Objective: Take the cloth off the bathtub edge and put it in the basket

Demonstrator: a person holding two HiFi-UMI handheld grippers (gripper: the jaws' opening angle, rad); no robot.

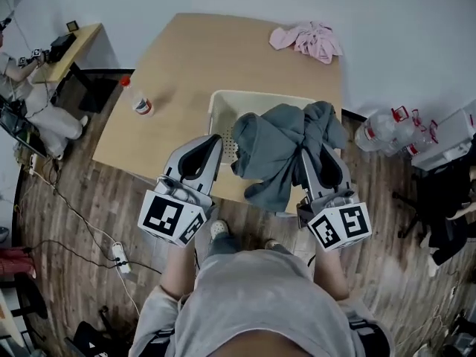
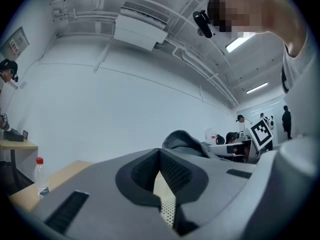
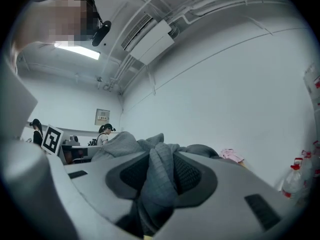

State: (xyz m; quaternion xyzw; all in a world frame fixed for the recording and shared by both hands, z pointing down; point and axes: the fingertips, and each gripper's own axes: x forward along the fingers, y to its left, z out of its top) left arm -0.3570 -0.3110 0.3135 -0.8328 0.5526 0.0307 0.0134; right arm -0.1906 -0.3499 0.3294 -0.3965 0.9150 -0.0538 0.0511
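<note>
A grey cloth (image 1: 277, 151) hangs bunched over the right front part of a cream perforated basket (image 1: 223, 101) on the wooden table (image 1: 186, 58). My right gripper (image 1: 309, 153) is shut on the cloth. In the right gripper view a thick grey fold (image 3: 160, 176) fills the space between the pads of the right gripper (image 3: 161, 160). My left gripper (image 1: 216, 141) sits at the basket's left front wall, its tips together and nothing between them. In the left gripper view the left gripper (image 2: 160, 153) shows a strip of the basket (image 2: 167, 206) behind the tips, with the cloth (image 2: 182, 141) beyond.
A pink cloth (image 1: 309, 39) lies at the table's far right corner. A small bottle with a red cap (image 1: 141, 104) stands left of the basket. Large water bottles (image 1: 387, 129) sit on the floor to the right. A power strip with cable (image 1: 119, 256) lies at the left.
</note>
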